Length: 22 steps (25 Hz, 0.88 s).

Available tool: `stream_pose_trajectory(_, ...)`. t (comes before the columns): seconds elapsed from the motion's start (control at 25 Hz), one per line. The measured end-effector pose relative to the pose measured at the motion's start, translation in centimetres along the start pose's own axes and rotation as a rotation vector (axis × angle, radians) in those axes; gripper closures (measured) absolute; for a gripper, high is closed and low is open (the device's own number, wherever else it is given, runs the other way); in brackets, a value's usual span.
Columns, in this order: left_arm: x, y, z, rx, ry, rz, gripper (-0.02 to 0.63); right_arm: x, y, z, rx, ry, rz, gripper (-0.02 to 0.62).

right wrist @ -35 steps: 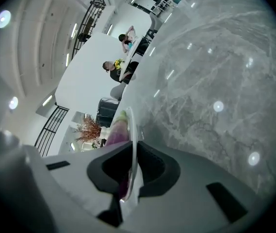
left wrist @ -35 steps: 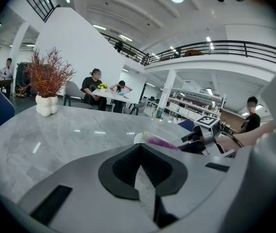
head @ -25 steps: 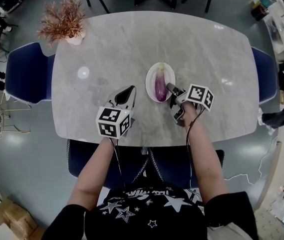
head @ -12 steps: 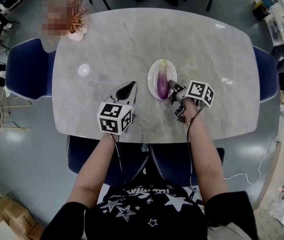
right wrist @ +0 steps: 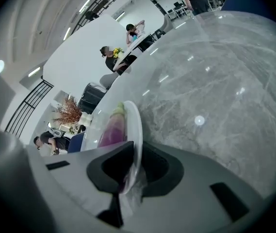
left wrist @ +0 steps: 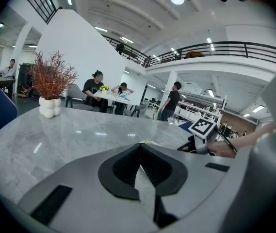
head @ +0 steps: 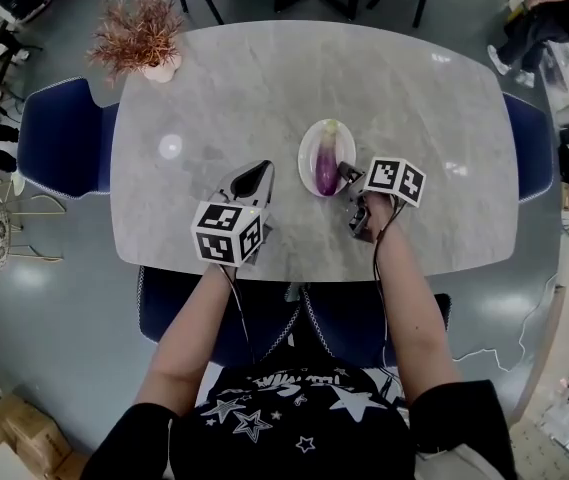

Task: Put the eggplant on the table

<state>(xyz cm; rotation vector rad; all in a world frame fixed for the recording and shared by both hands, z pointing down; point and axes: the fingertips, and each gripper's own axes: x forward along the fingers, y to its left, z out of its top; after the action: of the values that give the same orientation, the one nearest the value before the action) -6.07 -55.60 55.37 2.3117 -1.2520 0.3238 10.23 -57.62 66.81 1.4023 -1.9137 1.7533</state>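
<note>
At the plate's right rim, the right gripper (head: 346,176) has its jaws closed on the thin white edge of the plate (head: 305,154); in the right gripper view the rim runs straight down btw the two dark pads. Its marker cube sits on the near-right side, w/ the person's forearm running back over the table's near edge.

The eggplant (head: 324,171) lies lengthwise in the plate, green stem end pointing far, purple body toward the near side. It isn't touching the marble; it's just left of the clamped rim.

The left gripper (head: 256,175) hovers left of the plate, apart from it, jaws pressed together w/ nothing btw them, only a sliver of tabletop showing through. Tips point toward the far side.

Both grippers work close to the near edge of the table (head: 414,88), so little room on that side. Open marble lies all round otherwise: a bare strip btw left gripper and plate, a wide bare stretch right of the plate out to the rounded right edge, and the whole far half free.

Only other item on top is a potted plant (head: 142,36), at the far-left corner, well apart from everything. A blue chair (head: 59,138) stands at the left end, another at the right end, one more tucked under the near edge by the person.
</note>
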Motion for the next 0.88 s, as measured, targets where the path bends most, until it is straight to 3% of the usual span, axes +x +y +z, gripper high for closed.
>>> stream_pose_trajectory(0.48, -1.8, -0.8, 0.7, 0.001, -0.010, -0.001, 0.598, -1.6, -1.1, -0.1, -0.017, -0.036, -0.088, 0.534)
stream_pose_trajectory(0.88, -3.1, -3.4, 1.9, 0.030, -0.040, -0.010, 0.598, -5.2, 0.1, -0.8, -0.032, -0.086, -0.028, 0.534)
